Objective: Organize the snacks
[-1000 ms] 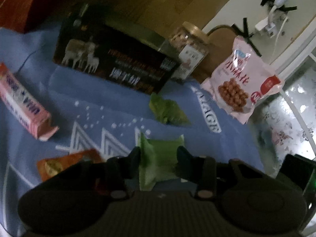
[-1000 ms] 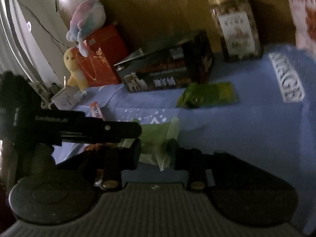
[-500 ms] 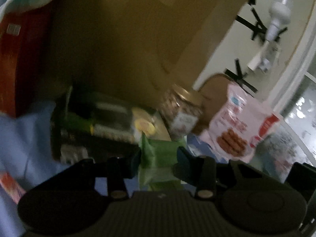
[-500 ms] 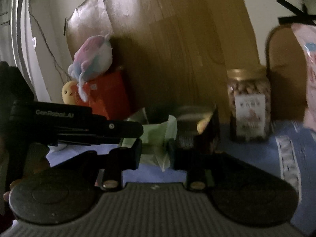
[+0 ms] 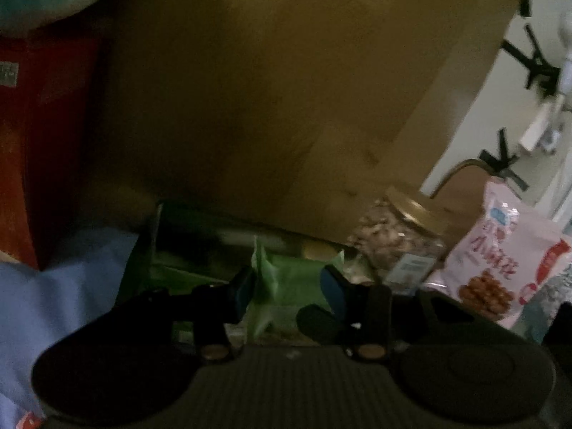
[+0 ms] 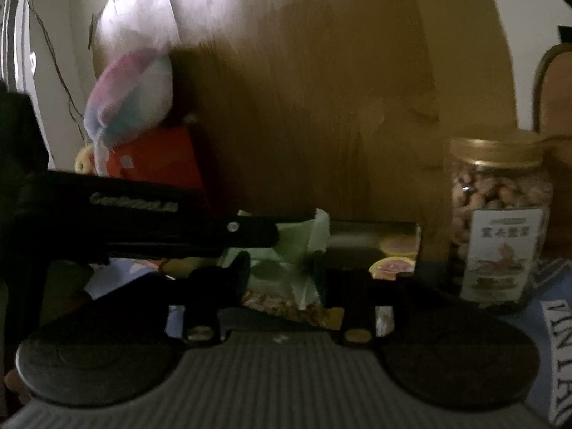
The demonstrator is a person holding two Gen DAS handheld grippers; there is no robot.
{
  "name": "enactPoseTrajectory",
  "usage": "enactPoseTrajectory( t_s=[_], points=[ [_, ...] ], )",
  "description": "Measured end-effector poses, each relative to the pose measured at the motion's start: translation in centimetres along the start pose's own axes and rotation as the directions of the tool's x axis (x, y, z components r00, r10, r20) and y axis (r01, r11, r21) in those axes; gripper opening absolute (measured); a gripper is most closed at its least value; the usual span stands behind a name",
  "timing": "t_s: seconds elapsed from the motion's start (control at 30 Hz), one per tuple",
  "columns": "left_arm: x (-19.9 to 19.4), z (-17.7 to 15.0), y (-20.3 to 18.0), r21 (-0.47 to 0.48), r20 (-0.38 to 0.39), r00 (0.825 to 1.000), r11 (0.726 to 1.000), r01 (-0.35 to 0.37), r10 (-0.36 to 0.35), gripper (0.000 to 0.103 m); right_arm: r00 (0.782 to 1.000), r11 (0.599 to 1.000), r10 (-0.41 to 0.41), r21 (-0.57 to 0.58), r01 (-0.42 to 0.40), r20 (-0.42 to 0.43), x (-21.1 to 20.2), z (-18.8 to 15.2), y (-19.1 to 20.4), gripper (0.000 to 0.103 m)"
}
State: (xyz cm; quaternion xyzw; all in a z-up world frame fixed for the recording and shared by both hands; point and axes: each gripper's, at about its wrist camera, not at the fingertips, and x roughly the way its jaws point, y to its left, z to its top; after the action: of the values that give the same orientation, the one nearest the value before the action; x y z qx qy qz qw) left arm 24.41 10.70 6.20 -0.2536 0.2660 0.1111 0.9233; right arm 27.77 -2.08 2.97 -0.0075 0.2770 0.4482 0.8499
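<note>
Both cameras look over a dark open box (image 5: 200, 250) standing on a blue cloth (image 5: 53, 293) against a wooden headboard (image 5: 271, 100).

Only the left view shows a pink snack bag (image 5: 500, 261) leaning at the far right, past a gold-lidded nut jar (image 5: 400, 243). Only the right view shows the left gripper's black arm reaching in from the left, a pastel plush toy (image 6: 128, 89) on a red box (image 6: 153, 164), round yellow-lidded cups (image 6: 393, 268) inside the dark box, and the jar's label.

The left gripper (image 5: 287, 287) has a pale green packet (image 5: 293, 279) between its jaws, over the box. The jaws are opening; the left pad touches the packet, and a narrow gap shows beside the right pad. The packet is crinkled, with sawtooth end seals. Its long axis seems to run side to side across the left view.

The right gripper (image 6: 286, 279) sits just behind the same packet (image 6: 304, 239). Its jaws are opening and stand wide, pads clear of the wrapper. A yellowish printed wrapper (image 6: 286, 304) lies low between them; whether it belongs to the packet is unclear.
</note>
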Motion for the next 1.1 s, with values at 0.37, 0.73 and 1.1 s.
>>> enactPoseTrajectory(
  t_s=[0.37,0.73,1.1],
  points=[
    [-7.6,-2.6,2.1,-0.016,0.063,0.997,0.999,0.047,-0.046,0.042,0.999,0.997,0.042,0.058,-0.043,0.029,-5.0,-1.5,0.9,0.045],
    [-15.5,-12.9,7.2,-0.228,-0.121,0.975,0.961,0.154,-0.185,0.042,0.911,0.929,0.312,0.287,-0.234,-0.268,-12.0,-9.7,2.1,0.045],
    [-12.5,-17.2,8.3,-0.410,-0.140,0.929,0.874,0.262,-0.344,0.044,0.868,0.809,0.427,0.537,-0.241,-0.254,-10.7,-11.7,2.7,0.037]
  ],
)
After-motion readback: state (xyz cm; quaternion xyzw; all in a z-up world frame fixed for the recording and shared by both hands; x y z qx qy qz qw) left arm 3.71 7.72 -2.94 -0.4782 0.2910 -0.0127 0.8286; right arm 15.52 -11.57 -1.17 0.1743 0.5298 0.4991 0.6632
